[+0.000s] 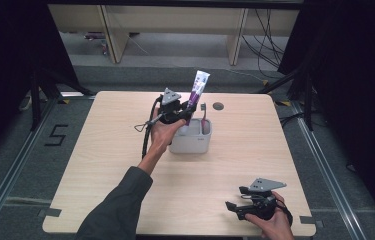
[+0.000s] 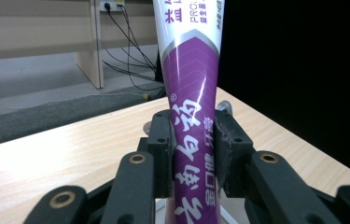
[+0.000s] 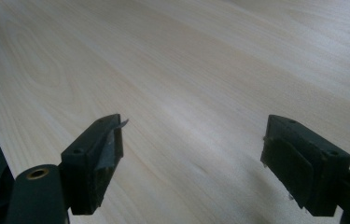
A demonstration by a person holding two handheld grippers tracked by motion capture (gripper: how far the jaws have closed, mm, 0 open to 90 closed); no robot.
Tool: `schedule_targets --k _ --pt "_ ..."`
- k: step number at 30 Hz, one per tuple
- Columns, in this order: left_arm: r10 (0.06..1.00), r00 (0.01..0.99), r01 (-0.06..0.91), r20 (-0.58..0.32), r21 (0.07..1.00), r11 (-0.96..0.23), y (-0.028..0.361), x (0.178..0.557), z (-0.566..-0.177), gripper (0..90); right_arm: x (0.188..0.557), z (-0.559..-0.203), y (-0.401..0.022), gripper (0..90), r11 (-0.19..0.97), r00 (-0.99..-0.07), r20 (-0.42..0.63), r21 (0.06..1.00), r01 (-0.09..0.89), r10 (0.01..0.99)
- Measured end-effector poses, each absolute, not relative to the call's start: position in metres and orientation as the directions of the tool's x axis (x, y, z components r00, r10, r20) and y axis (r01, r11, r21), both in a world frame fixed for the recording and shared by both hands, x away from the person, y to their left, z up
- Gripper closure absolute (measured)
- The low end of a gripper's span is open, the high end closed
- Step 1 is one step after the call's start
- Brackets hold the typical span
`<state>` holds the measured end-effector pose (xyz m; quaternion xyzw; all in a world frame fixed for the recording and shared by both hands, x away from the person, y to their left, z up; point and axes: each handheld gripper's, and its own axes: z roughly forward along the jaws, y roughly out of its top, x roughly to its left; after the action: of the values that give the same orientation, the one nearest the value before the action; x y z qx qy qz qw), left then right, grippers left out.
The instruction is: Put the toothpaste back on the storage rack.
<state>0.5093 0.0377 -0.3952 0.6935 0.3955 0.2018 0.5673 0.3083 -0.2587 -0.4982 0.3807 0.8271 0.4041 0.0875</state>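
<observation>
Pale wood is what we see first: the table (image 1: 125, 150), bare but for a grey holder (image 1: 191, 141) near its middle. Our left gripper (image 1: 184, 114) clamps a purple and white tube (image 1: 195, 92) between its pads, tilted, lower end over the holder's left slot. A toothbrush (image 1: 204, 116) stands in the right slot. Near the table's front right corner our right gripper (image 1: 235, 199) rests low over the wood, jaws spread wide with nothing between them.
</observation>
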Motion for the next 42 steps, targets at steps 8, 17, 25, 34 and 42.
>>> schedule_targets --k 8,17,25,34,42 --pt "0.786 0.592 0.333 -0.178 0.942 -0.037 0.035 0.513 -0.404 70.4 0.308 -0.498 -0.259 21.3 0.386 -0.697 0.158 0.737 0.554 0.7" --pt "0.792 0.584 0.338 -0.176 0.94 -0.04 0.034 0.512 -0.411 70.1 0.308 -0.498 -0.259 21.4 0.387 -0.698 0.159 0.737 0.555 0.698" --pt "0.799 0.57 0.356 -0.19 0.934 -0.032 0.037 0.513 -0.418 69.7 0.308 -0.498 -0.258 21.5 0.387 -0.696 0.157 0.737 0.555 0.7" --pt "0.808 0.557 0.376 -0.192 0.926 -0.039 0.04 0.511 -0.426 69.6 0.308 -0.499 -0.258 21.6 0.386 -0.698 0.162 0.736 0.556 0.697" --pt "0.813 0.556 0.398 -0.173 0.914 -0.078 0.038 0.509 -0.427 69.3 0.307 -0.499 -0.257 21.7 0.37 -0.685 0.184 0.728 0.576 0.705"
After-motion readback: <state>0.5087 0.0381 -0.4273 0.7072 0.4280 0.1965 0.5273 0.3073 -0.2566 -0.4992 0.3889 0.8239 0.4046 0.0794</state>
